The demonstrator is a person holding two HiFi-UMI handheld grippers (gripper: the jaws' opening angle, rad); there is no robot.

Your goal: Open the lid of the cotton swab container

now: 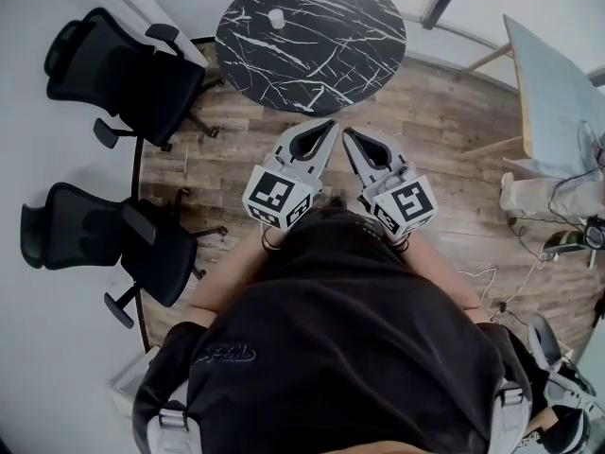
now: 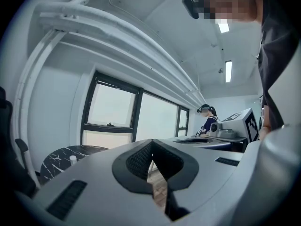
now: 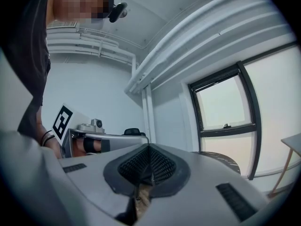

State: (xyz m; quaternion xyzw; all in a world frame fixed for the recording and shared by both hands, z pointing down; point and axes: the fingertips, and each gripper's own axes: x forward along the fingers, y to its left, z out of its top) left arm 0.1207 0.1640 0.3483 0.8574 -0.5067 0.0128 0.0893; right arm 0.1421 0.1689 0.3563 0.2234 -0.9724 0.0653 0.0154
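The white container [image 1: 276, 18] on the round table [image 1: 350, 60] is too small for me to tell any detail; the pale table [image 1: 553, 102] runs off the edge.

Your head view is evenly lit with soft daylight, nothing harsh. The chairs [image 1: 123, 74] on the left only drop faint shadows on the wood floor [image 1: 454, 130], and the black table [image 1: 312, 36] far ahead has a mild sheen. Your dark shirt [image 1: 350, 348] swallows detail up close.

Both gripper views are heavy fisheye, with black corners and ceiling pipes [image 2: 117, 36] bowed into arcs. The windows [image 2: 113, 107] are blown out to pale white, so that's your main light. Two ceiling strip lights [image 2: 223, 27] glare overhead. The mesh pads on your left gripper [image 2: 151, 146] read sharp but shaded. The far-off person [image 2: 209, 119] is tiny and soft.
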